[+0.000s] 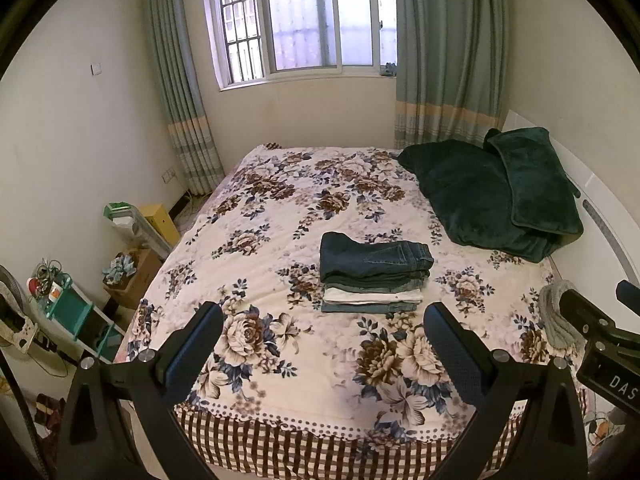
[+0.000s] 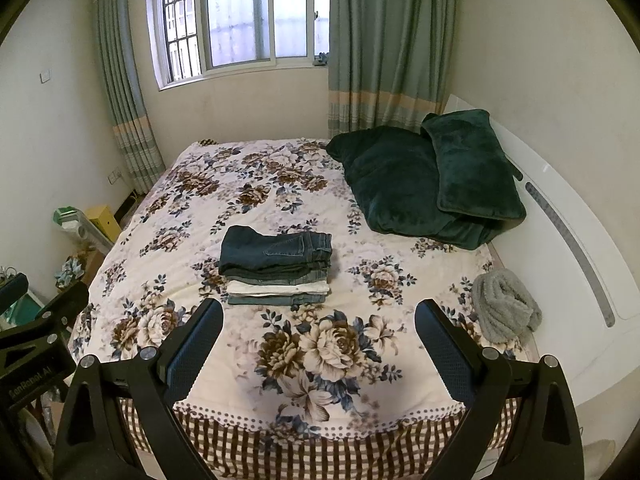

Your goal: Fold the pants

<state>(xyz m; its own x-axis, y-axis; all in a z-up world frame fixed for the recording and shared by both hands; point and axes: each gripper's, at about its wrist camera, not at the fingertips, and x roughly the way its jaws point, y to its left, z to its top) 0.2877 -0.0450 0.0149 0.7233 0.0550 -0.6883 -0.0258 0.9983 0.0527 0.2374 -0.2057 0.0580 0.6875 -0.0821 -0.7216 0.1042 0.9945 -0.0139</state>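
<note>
Folded dark jeans (image 1: 374, 258) top a stack of folded pants (image 1: 372, 294) mid-bed on the floral bedspread (image 1: 280, 200); lower layers show edges only. Left gripper (image 1: 323, 334) and right gripper (image 2: 319, 330) both gape wide, empty, hovering near the stack's front, not touching. Grey knit bundle (image 2: 505, 304) indistinct.

Folded dark blue jeans (image 1: 374, 258) (image 2: 276, 248) sit on top of a neat stack of folded pants (image 1: 372, 292) (image 2: 276, 280), approx. mid-bed ahead of me. Below them: more denim, a white pair (image 1: 372, 295) (image 2: 278, 288), then a lighter blue pair at the bottom. Edges roughly squared; top pair's waistband end faces right.
</note>
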